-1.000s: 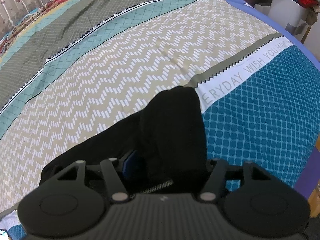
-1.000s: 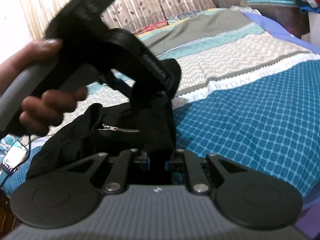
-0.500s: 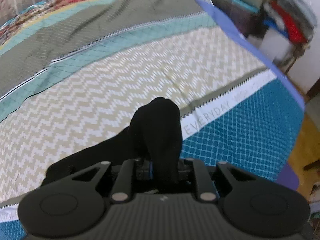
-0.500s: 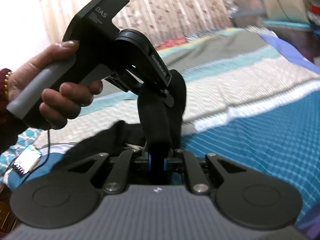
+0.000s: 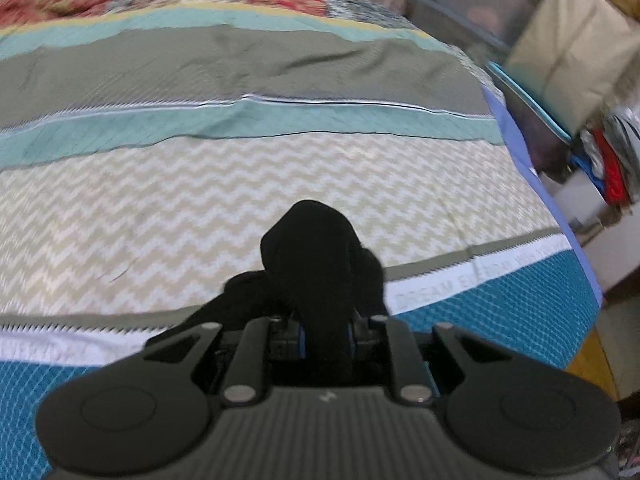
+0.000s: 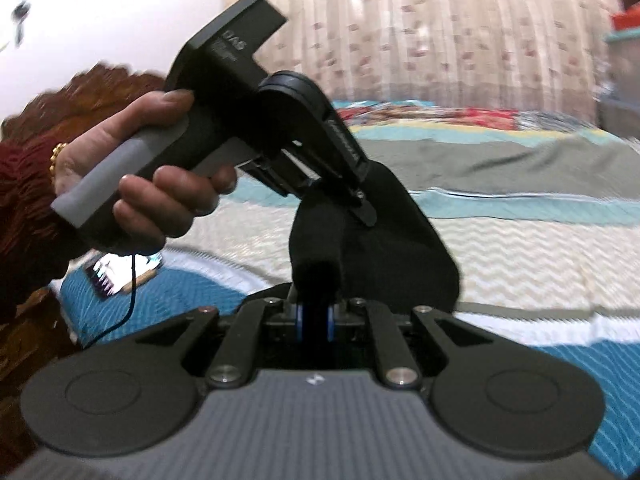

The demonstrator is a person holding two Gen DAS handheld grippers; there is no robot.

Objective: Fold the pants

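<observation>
Now both grippers, left (image 5: 325,330) and right (image 6: 316,320), clamped on black pants (image 6: 384,248) above bedspread (image 5: 160,216)

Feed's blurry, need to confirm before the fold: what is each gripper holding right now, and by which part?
Both are shut on the black pants: left gripper and right gripper each pinch a bunched fold. Which part of the garment cannot be told.

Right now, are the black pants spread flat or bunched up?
Bunched up. The black pants hang in a lump, pinched by the left gripper and right gripper above the bedspread.

Soft even indoor light, motion blur throughout, fisheye bending at edges, dark vignetted corners
</observation>
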